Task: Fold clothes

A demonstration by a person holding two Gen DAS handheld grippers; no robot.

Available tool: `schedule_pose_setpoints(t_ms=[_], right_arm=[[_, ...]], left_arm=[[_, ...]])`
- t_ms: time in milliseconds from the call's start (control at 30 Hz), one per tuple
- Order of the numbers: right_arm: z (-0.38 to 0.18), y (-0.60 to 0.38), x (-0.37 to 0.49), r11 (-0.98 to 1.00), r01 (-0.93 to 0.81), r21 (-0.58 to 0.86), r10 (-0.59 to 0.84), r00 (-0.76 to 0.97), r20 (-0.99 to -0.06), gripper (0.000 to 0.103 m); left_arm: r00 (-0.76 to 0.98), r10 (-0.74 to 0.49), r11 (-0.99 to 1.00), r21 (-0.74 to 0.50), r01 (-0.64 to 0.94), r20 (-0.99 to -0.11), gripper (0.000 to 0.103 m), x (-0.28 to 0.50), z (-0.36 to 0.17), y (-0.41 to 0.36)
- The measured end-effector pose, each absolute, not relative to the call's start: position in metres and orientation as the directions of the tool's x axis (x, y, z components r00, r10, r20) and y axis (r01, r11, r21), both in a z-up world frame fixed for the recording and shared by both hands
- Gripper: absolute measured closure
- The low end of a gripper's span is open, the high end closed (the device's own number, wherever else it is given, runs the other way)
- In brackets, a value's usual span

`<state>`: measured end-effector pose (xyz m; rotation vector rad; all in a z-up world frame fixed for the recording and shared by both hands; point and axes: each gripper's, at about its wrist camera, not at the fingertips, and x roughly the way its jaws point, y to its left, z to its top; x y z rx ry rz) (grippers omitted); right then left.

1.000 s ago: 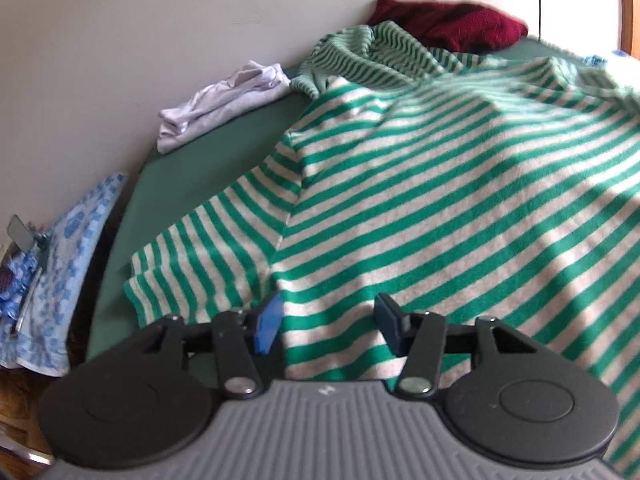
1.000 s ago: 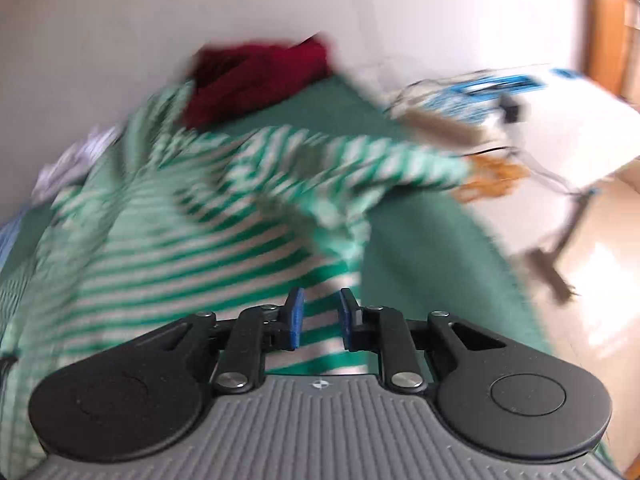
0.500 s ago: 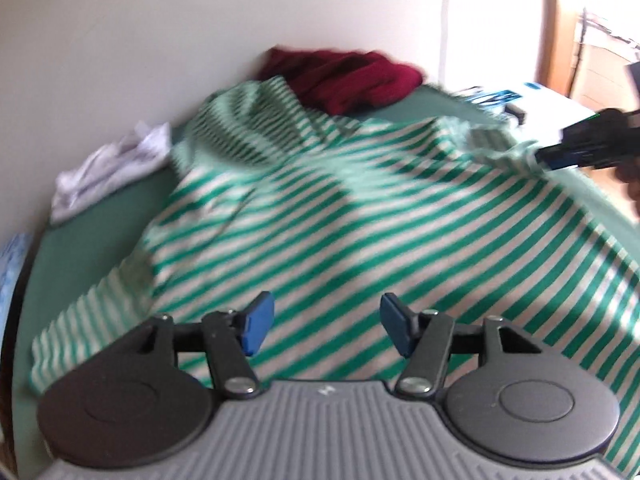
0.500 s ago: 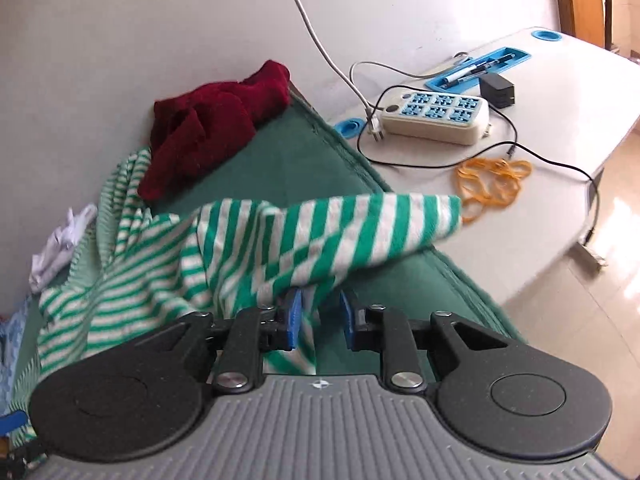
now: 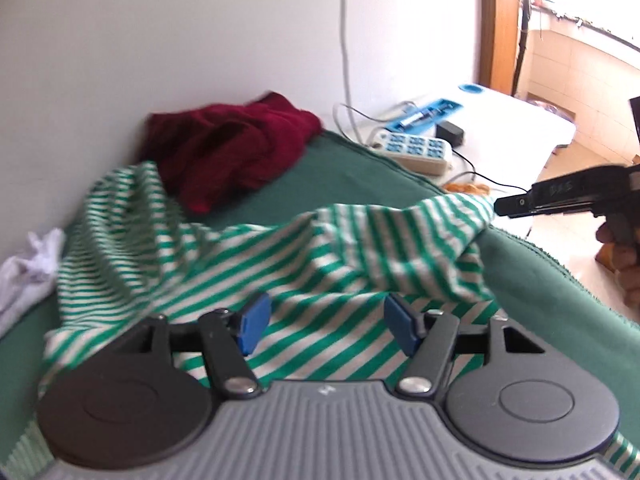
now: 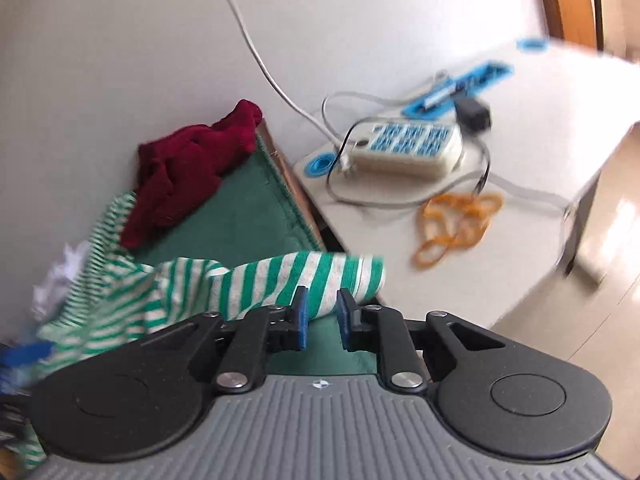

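A green-and-white striped shirt (image 5: 248,264) lies spread on a green cloth-covered surface (image 5: 360,176). My left gripper (image 5: 326,322) is open and empty, just above the shirt's body. My right gripper (image 6: 320,316) is shut on the striped sleeve (image 6: 304,276) and holds it lifted over the surface's right edge. In the left wrist view the right gripper (image 5: 500,208) shows at the far right, pulling the sleeve end (image 5: 452,220) taut.
A dark red garment (image 5: 228,148) lies bunched at the back by the wall. A white garment (image 5: 28,272) lies at the left. A white table (image 6: 520,152) to the right holds a power strip (image 6: 404,148), cables and orange rubber bands (image 6: 456,224).
My right gripper has pulled the sleeve further out to the right, past the surface's edge. My left gripper has swung right over the shirt, still open.
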<state>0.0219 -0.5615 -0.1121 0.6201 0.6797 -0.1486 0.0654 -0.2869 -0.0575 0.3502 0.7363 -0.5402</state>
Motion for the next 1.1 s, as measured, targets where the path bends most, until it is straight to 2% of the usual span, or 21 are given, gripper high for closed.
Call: schedule_pose_setpoints(t_ms=[33,67,133,233,300,367,500,600,633,667,733,767,867,900,1033,1100], right_arm=[[-0.114,-0.566,0.021,0.8,0.328,0.502,0.076,0.775,-0.628,0.082],[-0.115,-0.57,0.02,0.791,0.332,0.514,0.082,0.774,-0.628,0.073],[-0.121,-0.576,0.023,0.783,0.337,0.522,0.091,0.77,-0.632,0.063],[-0.139,-0.59,0.032,0.692,0.358,0.627,0.166,0.766,-0.62,0.056],[-0.145,-0.594,0.039,0.653,0.346,0.674,0.199,0.78,-0.594,0.062],[-0.139,-0.594,0.045,0.656,0.317,0.685,0.201,0.801,-0.563,0.098],[-0.097,-0.582,0.059,0.776,0.216,0.593,0.144,0.855,-0.499,0.098],[-0.072,-0.557,0.083,0.881,0.152,0.448,0.113,0.852,-0.511,0.098],[-0.071,-0.547,0.092,0.907,0.139,0.398,0.106,0.837,-0.536,0.094],[-0.075,-0.537,0.103,0.923,0.11,0.368,0.13,0.811,-0.57,0.084],[-0.093,-0.527,0.12,0.905,-0.01,0.426,0.294,0.737,-0.608,0.072],[-0.093,-0.53,0.116,0.891,-0.006,0.454,0.307,0.745,-0.592,0.072],[-0.084,-0.551,0.09,0.849,0.015,0.528,0.299,0.81,-0.504,0.071],[-0.082,-0.56,0.081,0.84,0.034,0.542,0.289,0.816,-0.5,0.071],[-0.088,-0.57,0.062,0.873,0.092,0.48,0.231,0.788,-0.57,0.071],[-0.093,-0.569,0.06,0.875,0.112,0.47,0.209,0.789,-0.578,0.069]], left_arm=[[0.604,-0.34,0.807,0.106,0.581,-0.721,0.037,0.068,-0.061,-0.294],[0.594,-0.341,0.808,0.096,0.581,-0.728,0.037,0.07,-0.065,-0.3],[0.577,-0.343,0.809,0.079,0.582,-0.742,0.037,0.072,-0.072,-0.312],[0.55,-0.341,0.816,0.051,0.576,-0.762,0.037,0.071,-0.08,-0.321],[0.541,-0.344,0.826,0.027,0.563,-0.767,0.036,0.069,-0.082,-0.325],[0.541,-0.334,0.834,0.025,0.551,-0.772,0.035,0.066,-0.082,-0.326],[0.53,-0.336,0.847,-0.003,0.532,-0.779,0.032,0.06,-0.083,-0.325],[0.531,-0.338,0.85,-0.009,0.527,-0.777,0.03,0.056,-0.082,-0.323],[0.529,-0.338,0.851,-0.012,0.525,-0.778,0.029,0.056,-0.083,-0.323],[0.526,-0.336,0.852,-0.014,0.524,-0.781,0.029,0.056,-0.083,-0.323],[0.522,-0.331,0.851,-0.01,0.525,-0.786,0.029,0.057,-0.085,-0.321],[0.524,-0.327,0.85,-0.002,0.527,-0.786,0.029,0.056,-0.085,-0.319],[0.532,-0.315,0.846,0.021,0.532,-0.786,0.027,0.055,-0.085,-0.313],[0.533,-0.318,0.848,0.016,0.529,-0.784,0.027,0.057,-0.085,-0.312],[0.534,-0.327,0.856,-0.005,0.517,-0.779,0.025,0.066,-0.085,-0.308],[0.535,-0.332,0.859,-0.015,0.511,-0.777,0.025,0.07,-0.086,-0.306]])
